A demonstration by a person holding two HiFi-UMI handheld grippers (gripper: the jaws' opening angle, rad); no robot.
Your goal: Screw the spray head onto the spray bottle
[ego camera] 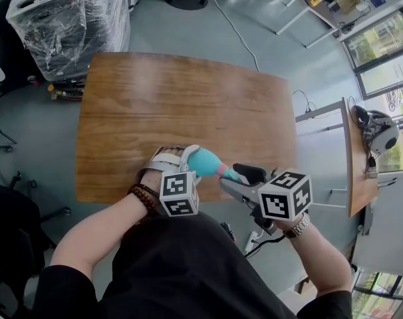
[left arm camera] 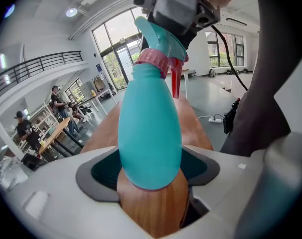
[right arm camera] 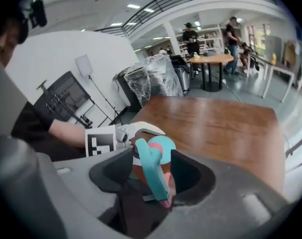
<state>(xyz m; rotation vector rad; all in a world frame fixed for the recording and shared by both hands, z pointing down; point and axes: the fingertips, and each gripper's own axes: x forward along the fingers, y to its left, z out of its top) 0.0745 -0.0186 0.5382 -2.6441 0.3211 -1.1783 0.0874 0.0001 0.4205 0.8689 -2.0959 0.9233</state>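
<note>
A teal spray bottle (ego camera: 205,161) hangs over the near edge of the wooden table (ego camera: 175,105), its neck pointing to the right. My left gripper (ego camera: 188,165) is shut on the bottle's rounded body (left arm camera: 150,133), with dark pads on both sides of it. A pink collar (left arm camera: 152,61) joins the bottle to the teal spray head (left arm camera: 163,39), which has a red trigger (left arm camera: 176,81). My right gripper (ego camera: 231,178) surrounds the spray head (right arm camera: 152,171). Its jaws stand apart, with a gap on each side of the head.
Plastic-wrapped equipment (ego camera: 68,18) stands beyond the table's far left corner. A second desk (ego camera: 361,171) with a helmet-like object (ego camera: 378,131) is at the right. A power strip (ego camera: 253,241) lies on the floor by my legs. People stand at a round table (right arm camera: 213,59) far off.
</note>
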